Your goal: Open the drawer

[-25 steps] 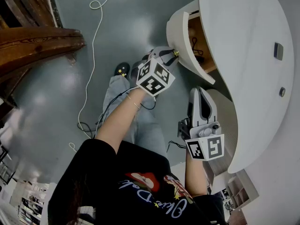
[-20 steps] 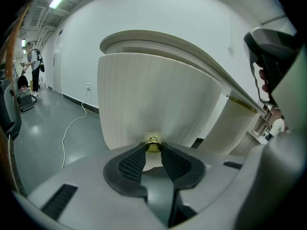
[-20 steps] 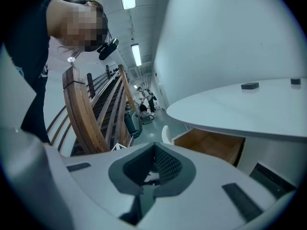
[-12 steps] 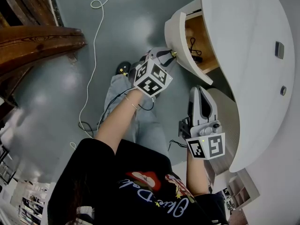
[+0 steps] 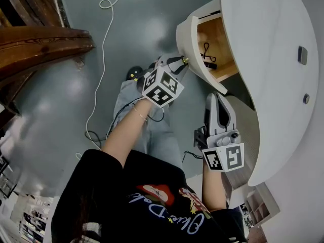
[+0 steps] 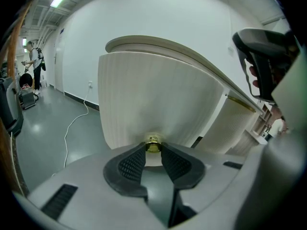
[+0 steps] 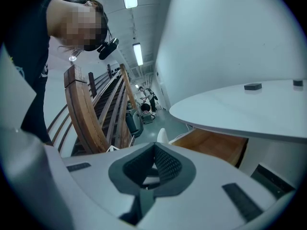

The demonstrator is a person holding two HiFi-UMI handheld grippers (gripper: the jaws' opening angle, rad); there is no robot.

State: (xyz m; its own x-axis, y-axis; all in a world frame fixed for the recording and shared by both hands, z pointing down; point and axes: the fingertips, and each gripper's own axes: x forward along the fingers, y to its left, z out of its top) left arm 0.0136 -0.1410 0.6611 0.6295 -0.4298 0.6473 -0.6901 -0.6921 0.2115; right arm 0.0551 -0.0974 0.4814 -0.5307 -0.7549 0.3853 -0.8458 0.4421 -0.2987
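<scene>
Two grippers show in the head view. At eleven o'clock a white cable (image 5: 105, 4) loops over the grey floor (image 5: 61, 100). Just off centre, toward one o'clock, the left gripper (image 5: 178, 63) pinches the brass knob (image 6: 153, 145) on the curved front of the drawer (image 5: 191, 39), a pad on either side. The drawer stands partly pulled out beneath the white tabletop (image 5: 268, 59), its wooden inside (image 5: 216, 34) showing. At four o'clock the right gripper (image 5: 213, 99) has its jaws pressed together on nothing, near the desk's side.
</scene>
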